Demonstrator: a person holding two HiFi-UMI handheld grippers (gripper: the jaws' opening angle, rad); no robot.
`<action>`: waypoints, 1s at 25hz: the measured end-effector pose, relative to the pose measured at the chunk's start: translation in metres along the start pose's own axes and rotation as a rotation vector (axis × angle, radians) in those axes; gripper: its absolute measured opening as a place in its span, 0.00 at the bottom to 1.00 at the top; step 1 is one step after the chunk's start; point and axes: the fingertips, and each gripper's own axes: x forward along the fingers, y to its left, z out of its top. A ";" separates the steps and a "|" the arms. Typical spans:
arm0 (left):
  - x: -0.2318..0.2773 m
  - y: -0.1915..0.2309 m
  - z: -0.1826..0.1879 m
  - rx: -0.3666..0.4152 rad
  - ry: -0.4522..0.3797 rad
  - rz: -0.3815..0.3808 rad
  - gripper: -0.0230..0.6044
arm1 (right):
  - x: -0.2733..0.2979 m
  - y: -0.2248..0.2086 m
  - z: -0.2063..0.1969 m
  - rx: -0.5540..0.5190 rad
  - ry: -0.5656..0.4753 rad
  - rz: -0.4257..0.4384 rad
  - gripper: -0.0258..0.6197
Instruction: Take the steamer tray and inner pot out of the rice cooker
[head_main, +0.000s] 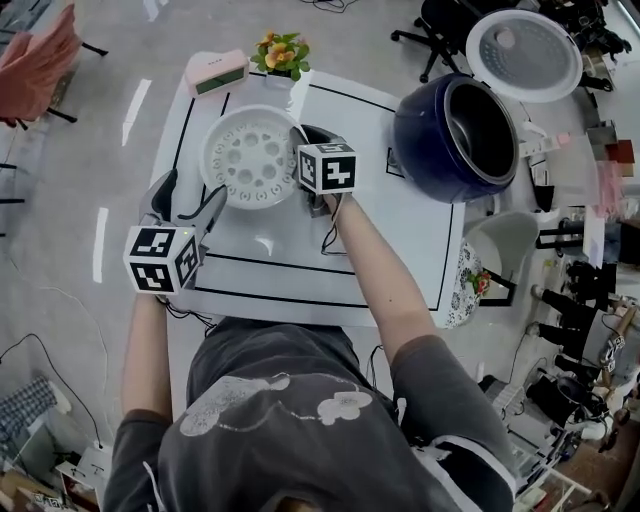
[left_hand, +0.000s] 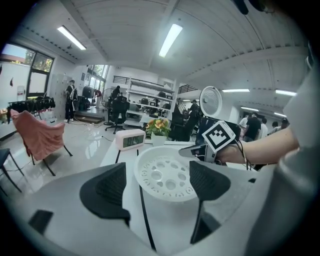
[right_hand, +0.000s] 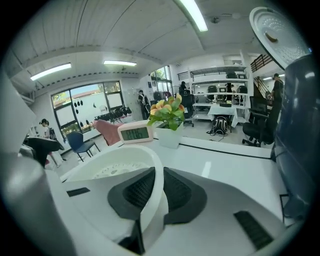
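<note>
One white perforated plastic steamer tray (head_main: 250, 155), likely light, stiff and slick, is down at the white tabletop (head_main: 300, 250), right gripper (head_main: 303, 138) fingers (right_hand: 135, 192) clamped on its thin rim, probably the best hold, left gripper (head_main: 190, 200) fingers spread, empty.

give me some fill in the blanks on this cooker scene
1. The right hand-held gripper pinches the rim of the white ____.
2. The left hand-held gripper holds nothing; its jaws stand ____.
3. The metal ____ sits inside the blue cooker.
4. Beside the flowers stands a pink ____.
Missing words: tray; open; pot; clock.
</note>
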 end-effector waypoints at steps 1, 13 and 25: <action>0.001 0.000 -0.001 0.000 0.004 -0.004 0.66 | 0.002 -0.001 -0.001 0.001 0.005 -0.005 0.15; 0.005 0.006 -0.001 -0.020 0.005 -0.043 0.66 | 0.002 0.003 -0.001 -0.008 0.037 0.003 0.36; 0.023 -0.061 0.051 0.077 -0.083 -0.145 0.66 | -0.124 -0.010 0.048 -0.050 -0.177 0.010 0.45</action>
